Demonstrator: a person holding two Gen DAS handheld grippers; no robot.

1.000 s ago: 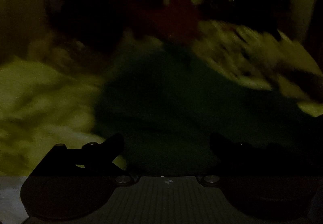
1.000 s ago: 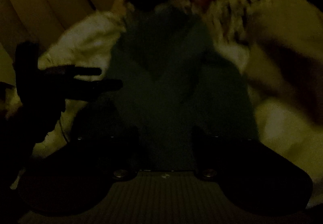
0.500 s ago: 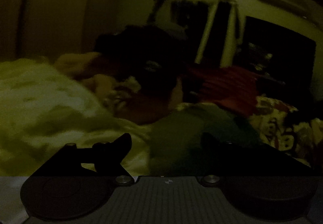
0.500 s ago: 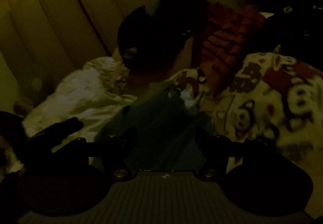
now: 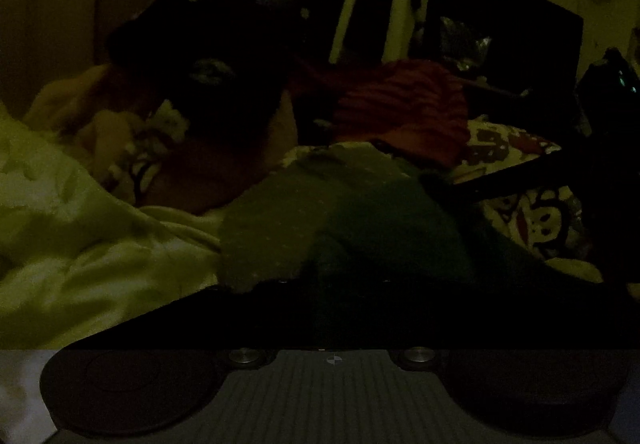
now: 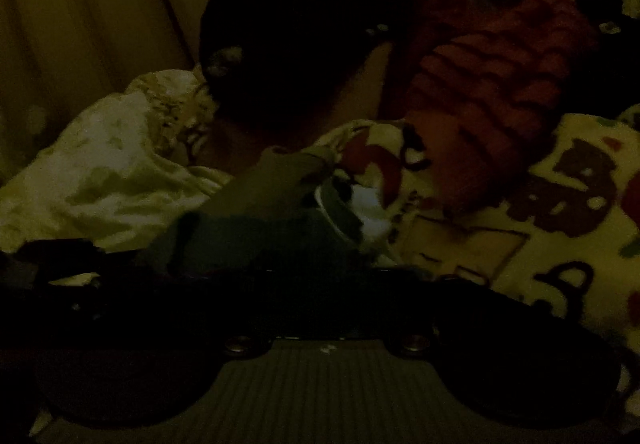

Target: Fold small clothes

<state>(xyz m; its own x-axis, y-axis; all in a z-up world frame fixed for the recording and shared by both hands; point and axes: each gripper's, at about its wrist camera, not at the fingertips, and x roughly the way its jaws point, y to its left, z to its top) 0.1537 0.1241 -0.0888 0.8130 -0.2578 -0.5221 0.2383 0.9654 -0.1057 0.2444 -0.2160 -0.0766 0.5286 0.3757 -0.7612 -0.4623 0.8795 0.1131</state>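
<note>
The room is very dark. A small dark green garment (image 5: 360,220) lies on the bed straight ahead in the left wrist view, and also in the right wrist view (image 6: 256,228). My left gripper (image 5: 332,284) is a black shape at the garment's near edge; its fingers are lost in shadow. My right gripper (image 6: 320,276) is just as dark at the garment's near edge. Whether either holds the cloth does not show.
A person in a red striped top (image 5: 400,104) lies across the bed behind the garment, dark head (image 6: 300,44) to the left. A pale crumpled sheet (image 5: 80,236) lies left. A cartoon-print blanket (image 6: 540,204) lies right. Wardrobe panels (image 6: 80,24) stand behind.
Both grippers have dropped low to the bed. Their fingers, seen apart a second ago, now merge into one dark band at the green garment's near edge.
</note>
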